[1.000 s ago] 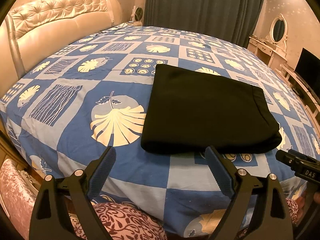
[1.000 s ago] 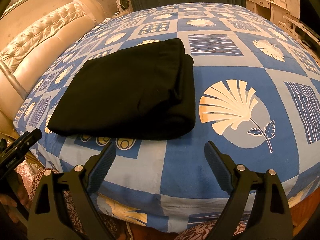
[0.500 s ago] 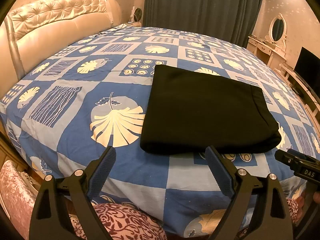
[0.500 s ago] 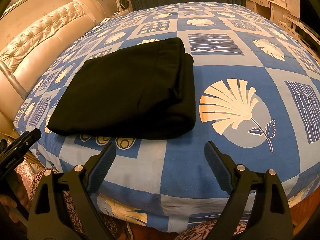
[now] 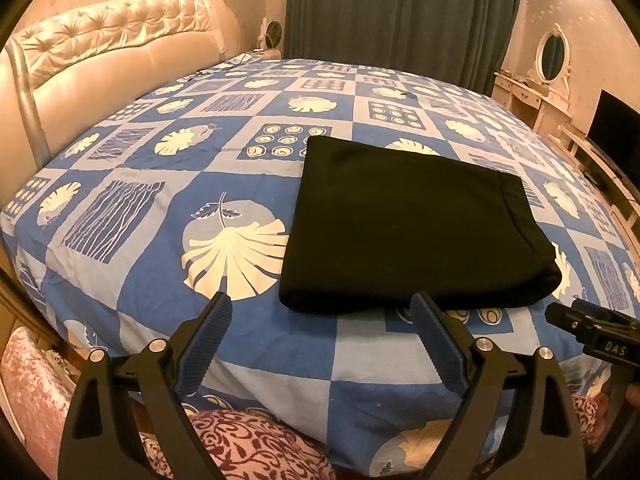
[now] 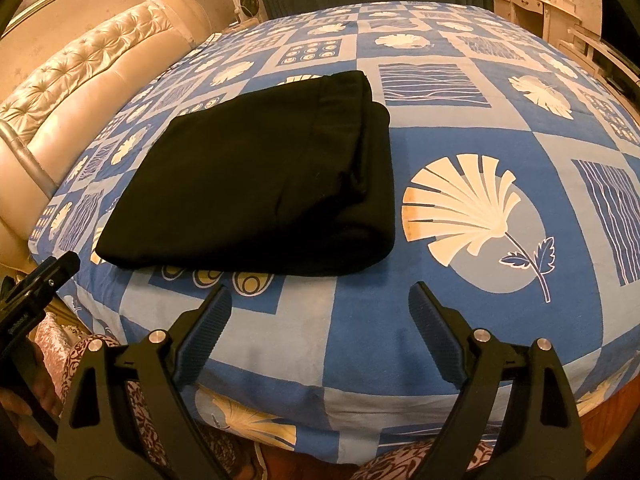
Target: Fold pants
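The left gripper [image 5: 320, 316] hangs with its jaws spread wide and nothing between them, its blue ribbed fingers [image 5: 206, 340] clear of the black pants [image 5: 400, 220] and just short of their near edge. The right gripper [image 6: 320, 308] is likewise wide open and empty, apart from the pants, which lie just beyond its left finger. The pants sit folded into a thick rectangle on the blue patterned bedspread [image 5: 140, 208], close to its near edge, with the stacked layers showing along the side that faces the large shell print [image 6: 460, 208]. In the left wrist view the tip of the right gripper pokes in beside the pants' near right corner, cut off by the frame; in the right wrist view the left gripper [image 6: 36, 284] shows only as a dark tip off the pants' near left corner. Below the bedspread's edge lies red-and-white patterned fabric [image 5: 256, 444], possibly the person's clothing, though too little shows to tell.
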A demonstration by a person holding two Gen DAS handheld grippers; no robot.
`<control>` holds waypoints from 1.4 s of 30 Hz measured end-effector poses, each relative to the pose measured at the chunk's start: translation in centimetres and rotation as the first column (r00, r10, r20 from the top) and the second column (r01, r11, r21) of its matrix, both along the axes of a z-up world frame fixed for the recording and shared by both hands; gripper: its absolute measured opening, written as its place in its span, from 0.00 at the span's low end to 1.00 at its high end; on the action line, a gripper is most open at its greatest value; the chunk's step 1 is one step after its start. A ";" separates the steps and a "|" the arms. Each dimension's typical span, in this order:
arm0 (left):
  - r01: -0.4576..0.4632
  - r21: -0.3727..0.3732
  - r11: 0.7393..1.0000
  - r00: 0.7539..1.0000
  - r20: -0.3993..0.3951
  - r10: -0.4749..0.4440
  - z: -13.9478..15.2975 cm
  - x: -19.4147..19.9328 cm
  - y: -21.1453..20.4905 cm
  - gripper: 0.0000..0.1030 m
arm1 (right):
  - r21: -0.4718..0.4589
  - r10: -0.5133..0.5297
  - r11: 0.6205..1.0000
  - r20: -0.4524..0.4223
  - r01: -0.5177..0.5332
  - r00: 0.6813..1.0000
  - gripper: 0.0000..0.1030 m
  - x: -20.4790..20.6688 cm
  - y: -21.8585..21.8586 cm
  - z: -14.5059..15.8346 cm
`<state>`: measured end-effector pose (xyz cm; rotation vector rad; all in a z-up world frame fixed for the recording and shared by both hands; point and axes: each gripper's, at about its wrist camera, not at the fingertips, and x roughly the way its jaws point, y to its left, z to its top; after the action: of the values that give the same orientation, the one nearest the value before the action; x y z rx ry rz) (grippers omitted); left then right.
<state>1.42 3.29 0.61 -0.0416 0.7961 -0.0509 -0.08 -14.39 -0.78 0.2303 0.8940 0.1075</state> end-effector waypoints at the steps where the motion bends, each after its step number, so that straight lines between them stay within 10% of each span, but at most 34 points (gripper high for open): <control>1: 0.001 0.002 1.000 1.000 0.002 -0.001 0.0 0.0 0.0 0.87 | 0.000 -0.001 1.000 0.001 0.001 1.000 0.87 0.1 -0.1 0.1; 28: -0.114 0.145 0.983 0.990 0.103 0.100 0.3 -0.9 -0.7 0.87 | 0.018 0.026 1.000 -0.022 -0.025 0.999 0.87 0.1 0.2 -0.2; 32: -0.025 0.120 0.992 0.994 0.107 0.012 1.2 -0.2 -1.0 0.87 | 0.039 0.032 0.999 -0.033 -0.031 0.999 0.87 0.1 -0.1 -0.3; 42: -0.064 0.098 0.993 0.993 0.101 0.055 1.5 10.2 4.7 0.87 | 0.142 -0.027 0.989 -0.010 0.028 1.000 0.92 4.2 -5.4 2.0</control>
<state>11.58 7.97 2.14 0.0326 0.6980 0.0437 4.16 -19.75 1.18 0.3761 0.8915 0.1447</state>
